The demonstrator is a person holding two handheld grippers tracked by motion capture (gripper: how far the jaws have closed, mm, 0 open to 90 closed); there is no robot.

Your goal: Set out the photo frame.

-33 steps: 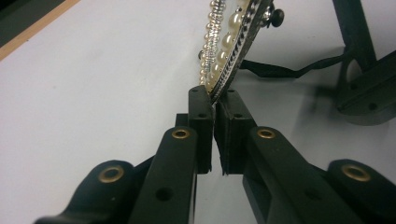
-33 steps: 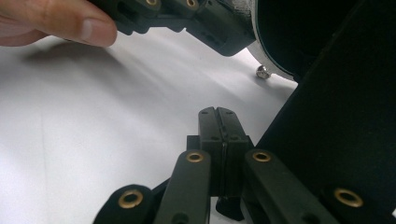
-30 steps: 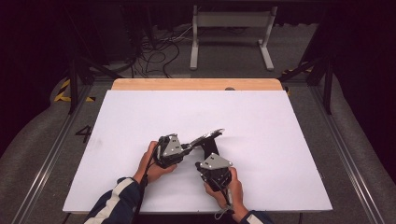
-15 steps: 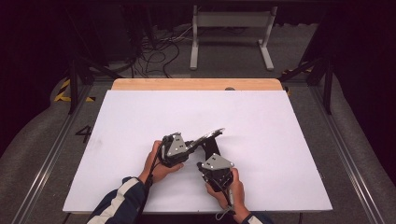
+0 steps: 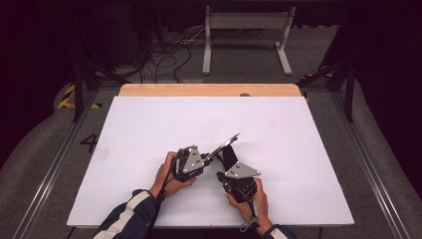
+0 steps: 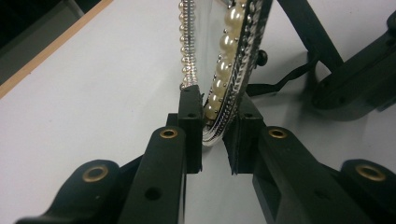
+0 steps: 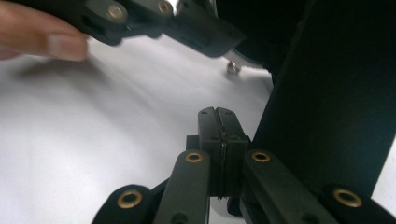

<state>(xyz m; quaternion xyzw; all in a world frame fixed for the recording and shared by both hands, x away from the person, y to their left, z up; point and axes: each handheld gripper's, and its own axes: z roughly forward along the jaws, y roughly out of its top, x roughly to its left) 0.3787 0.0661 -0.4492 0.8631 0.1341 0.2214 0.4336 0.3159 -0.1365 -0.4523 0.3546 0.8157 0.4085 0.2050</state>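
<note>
On the white table (image 5: 149, 124), a pearl-rimmed picture frame (image 6: 233, 70) stands tilted at six o'clock; the left gripper (image 6: 214, 135) pinches its lower rim; the right gripper (image 7: 218, 121), jaws pressed together, sits by its black back stand (image 7: 336, 93); next, probably swinging that stand out.

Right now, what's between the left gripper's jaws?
The bottom edge of a pearl-trimmed frame sits inside the left gripper, both pads against it. Behind it stand its black stand and the white table. The frame's face can't be seen.
</note>
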